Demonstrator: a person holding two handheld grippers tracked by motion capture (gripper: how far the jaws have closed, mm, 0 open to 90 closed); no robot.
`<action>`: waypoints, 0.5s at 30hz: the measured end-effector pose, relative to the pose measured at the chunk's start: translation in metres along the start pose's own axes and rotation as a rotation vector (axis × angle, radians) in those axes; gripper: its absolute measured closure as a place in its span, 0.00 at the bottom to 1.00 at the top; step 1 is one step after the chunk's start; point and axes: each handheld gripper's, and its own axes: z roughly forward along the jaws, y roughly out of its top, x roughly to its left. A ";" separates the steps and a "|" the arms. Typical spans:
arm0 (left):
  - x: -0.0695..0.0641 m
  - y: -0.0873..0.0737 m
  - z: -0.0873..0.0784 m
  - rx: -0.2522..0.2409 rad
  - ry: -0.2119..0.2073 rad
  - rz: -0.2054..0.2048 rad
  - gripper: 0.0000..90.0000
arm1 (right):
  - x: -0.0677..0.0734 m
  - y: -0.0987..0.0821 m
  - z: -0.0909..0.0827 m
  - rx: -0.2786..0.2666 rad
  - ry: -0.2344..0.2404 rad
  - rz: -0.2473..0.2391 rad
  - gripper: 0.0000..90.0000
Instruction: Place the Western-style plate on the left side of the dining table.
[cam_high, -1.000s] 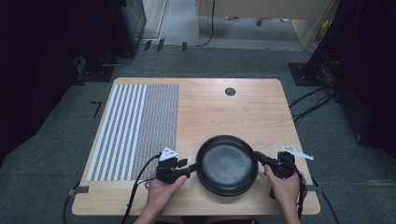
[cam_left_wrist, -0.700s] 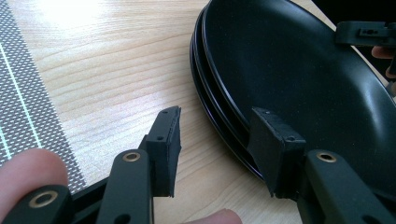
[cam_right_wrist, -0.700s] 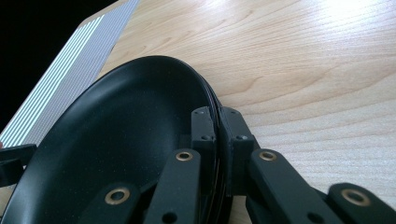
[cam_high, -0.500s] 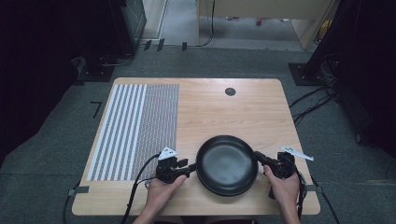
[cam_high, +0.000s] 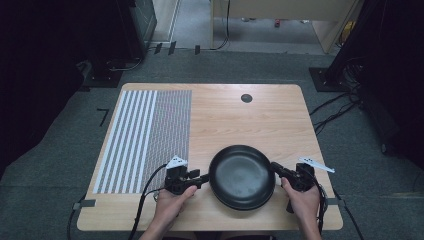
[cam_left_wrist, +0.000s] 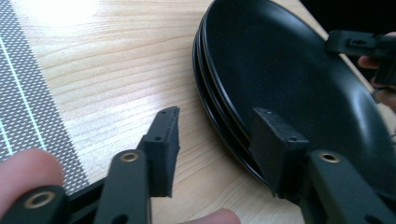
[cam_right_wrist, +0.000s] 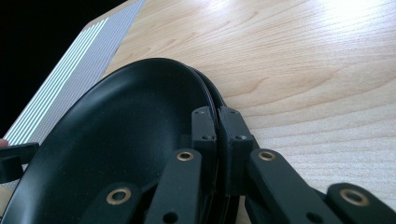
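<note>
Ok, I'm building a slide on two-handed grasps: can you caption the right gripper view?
Right tool clamped on the rim of stacked black plates on a wooden table.

A pale wooden tabletop (cam_high: 235, 120) carries a grey striped and dotted mat (cam_high: 147, 135) on its left part and a small dark round disc (cam_high: 246, 98) near its far edge, with grey carpeted floor (cam_high: 75, 150) around it
</note>
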 end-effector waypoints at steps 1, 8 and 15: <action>0.002 0.001 -0.002 -0.004 -0.008 -0.011 0.54 | 0.000 0.000 0.000 0.001 0.001 -0.001 0.96; 0.005 0.004 -0.006 0.018 -0.056 -0.069 0.53 | 0.001 -0.001 0.001 0.005 0.013 -0.004 0.96; -0.005 0.001 0.003 0.092 -0.084 -0.065 0.51 | 0.001 -0.001 0.001 0.000 0.012 -0.006 0.96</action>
